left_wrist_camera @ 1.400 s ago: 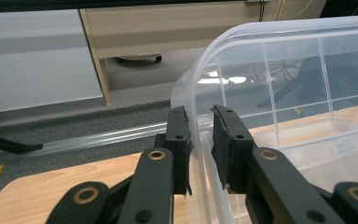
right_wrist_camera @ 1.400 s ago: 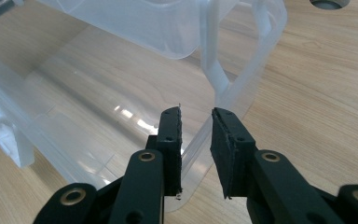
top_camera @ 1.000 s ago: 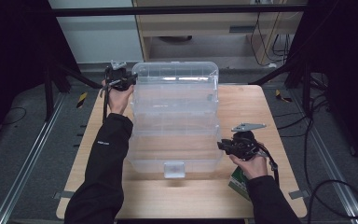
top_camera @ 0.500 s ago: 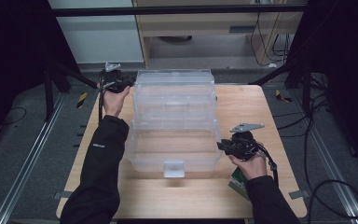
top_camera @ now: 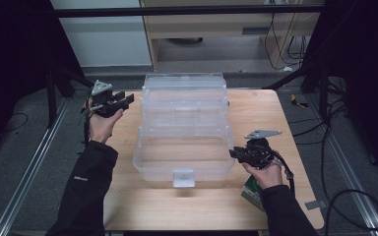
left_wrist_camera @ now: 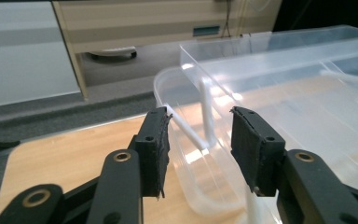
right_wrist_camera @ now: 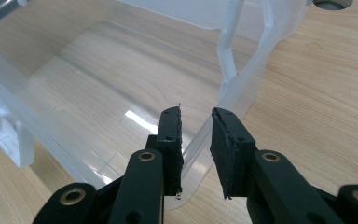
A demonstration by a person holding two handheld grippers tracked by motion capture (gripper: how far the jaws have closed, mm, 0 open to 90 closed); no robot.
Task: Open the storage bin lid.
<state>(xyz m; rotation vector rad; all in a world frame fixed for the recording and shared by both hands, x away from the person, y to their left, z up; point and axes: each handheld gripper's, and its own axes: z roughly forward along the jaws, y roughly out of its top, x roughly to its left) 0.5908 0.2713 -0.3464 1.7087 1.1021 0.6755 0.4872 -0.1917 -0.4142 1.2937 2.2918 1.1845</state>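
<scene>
A clear plastic tiered toolbox (top_camera: 184, 123) stands open on the wooden table (top_camera: 256, 108), its trays stepped back behind the deep front bin. My left gripper (top_camera: 124, 100) hovers off the box's left side, clear of it. Its jaws have just been opening and hold nothing. In the left gripper view that gripper (left_wrist_camera: 200, 116) looks at a white hinge arm (left_wrist_camera: 207, 112) and the bin's rounded corner beyond its tips. My right gripper (top_camera: 234, 153) sits at the bin's front right corner. In the right gripper view this gripper (right_wrist_camera: 196, 114) has its pads closed on the bin's rim (right_wrist_camera: 242, 79).
A green packet (top_camera: 250, 189) lies under my right hand near the table's front right edge. The box's latch tab (top_camera: 183, 178) faces me. Bare wood lies to the left and right of the box. Metal rails (top_camera: 29, 167) and cables run along the floor beside the table.
My left gripper has come away from the box's upper left corner, drawn left and toward me, and its jaws have spread. The upper trays have settled back. My right gripper has stayed put.
</scene>
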